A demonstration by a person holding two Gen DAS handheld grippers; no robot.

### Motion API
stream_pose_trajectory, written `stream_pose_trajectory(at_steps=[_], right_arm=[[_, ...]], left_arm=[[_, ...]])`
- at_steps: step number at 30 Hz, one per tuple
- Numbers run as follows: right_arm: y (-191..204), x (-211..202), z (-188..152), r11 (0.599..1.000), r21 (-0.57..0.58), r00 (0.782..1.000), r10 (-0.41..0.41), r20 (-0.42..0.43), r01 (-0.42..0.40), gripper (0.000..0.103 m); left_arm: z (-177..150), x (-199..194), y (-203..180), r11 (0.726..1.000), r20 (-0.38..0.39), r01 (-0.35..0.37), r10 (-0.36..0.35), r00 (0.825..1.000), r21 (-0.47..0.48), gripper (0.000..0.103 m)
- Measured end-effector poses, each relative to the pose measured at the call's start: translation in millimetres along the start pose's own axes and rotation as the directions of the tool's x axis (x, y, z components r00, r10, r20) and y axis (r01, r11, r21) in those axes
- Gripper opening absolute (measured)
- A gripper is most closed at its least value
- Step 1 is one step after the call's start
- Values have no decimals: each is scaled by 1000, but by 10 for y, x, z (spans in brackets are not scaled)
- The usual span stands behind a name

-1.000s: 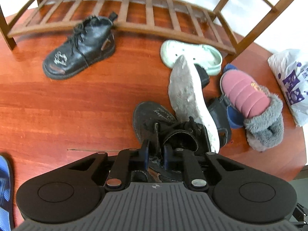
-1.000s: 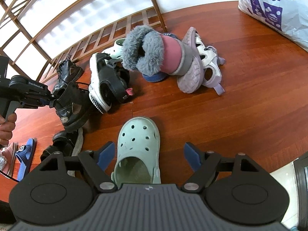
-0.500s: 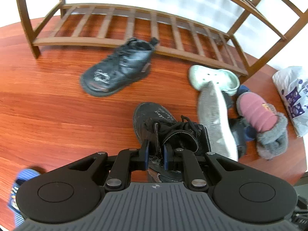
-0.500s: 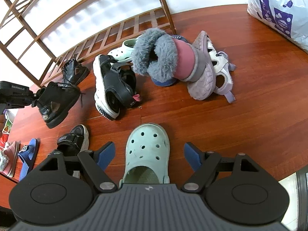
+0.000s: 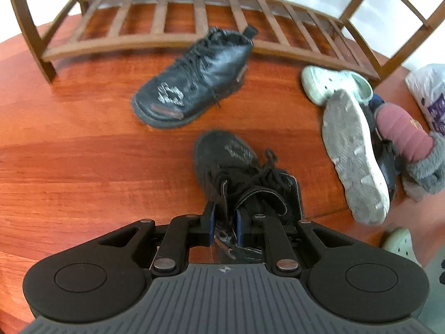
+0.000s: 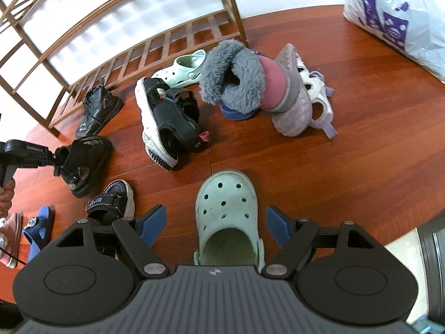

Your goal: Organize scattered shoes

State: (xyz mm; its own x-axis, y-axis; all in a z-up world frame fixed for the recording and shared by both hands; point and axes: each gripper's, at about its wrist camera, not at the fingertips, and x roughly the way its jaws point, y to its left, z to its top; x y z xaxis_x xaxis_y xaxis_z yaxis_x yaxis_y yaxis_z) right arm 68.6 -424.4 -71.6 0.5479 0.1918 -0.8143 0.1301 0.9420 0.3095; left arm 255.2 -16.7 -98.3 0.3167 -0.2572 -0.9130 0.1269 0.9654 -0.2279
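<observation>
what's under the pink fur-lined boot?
A blue shoe pokes out from beneath the pink boot, which leans on a white sandal. Most of the blue shoe is covered; its type is unclear.

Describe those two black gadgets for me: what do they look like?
Both are matte black plastic. The left gripper and right gripper each have a ribbed grey-black body, two round discs at the sides, silver rivets on hinged links, and fingers lined with blue pads. From the side, the left one shows small white lettering and a handle.

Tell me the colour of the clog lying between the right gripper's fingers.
The clog is pale mint green; the right wrist view shows it best.
</observation>
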Motion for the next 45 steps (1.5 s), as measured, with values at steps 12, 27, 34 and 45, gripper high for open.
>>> stream_pose_trajectory(at_steps=[12, 27, 34, 45], right_arm=[[220, -98, -124, 996, 75, 998, -51, 43, 48, 86], [373, -93, -273, 989, 128, 996, -78, 46, 72, 86], [371, -128, -379, 981, 164, 993, -107, 41, 99, 86], [338, -134, -492, 970, 208, 990, -136, 32, 126, 86]], left_arm=[[166, -247, 67, 991, -27, 64, -61, 998, 120, 72], [1042, -257, -57, 960, 15, 47, -53, 998, 277, 76], [1433, 3, 39, 981, 8, 43, -45, 999, 189, 76], [1831, 228, 92, 980, 72, -7, -8, 997, 198, 67]])
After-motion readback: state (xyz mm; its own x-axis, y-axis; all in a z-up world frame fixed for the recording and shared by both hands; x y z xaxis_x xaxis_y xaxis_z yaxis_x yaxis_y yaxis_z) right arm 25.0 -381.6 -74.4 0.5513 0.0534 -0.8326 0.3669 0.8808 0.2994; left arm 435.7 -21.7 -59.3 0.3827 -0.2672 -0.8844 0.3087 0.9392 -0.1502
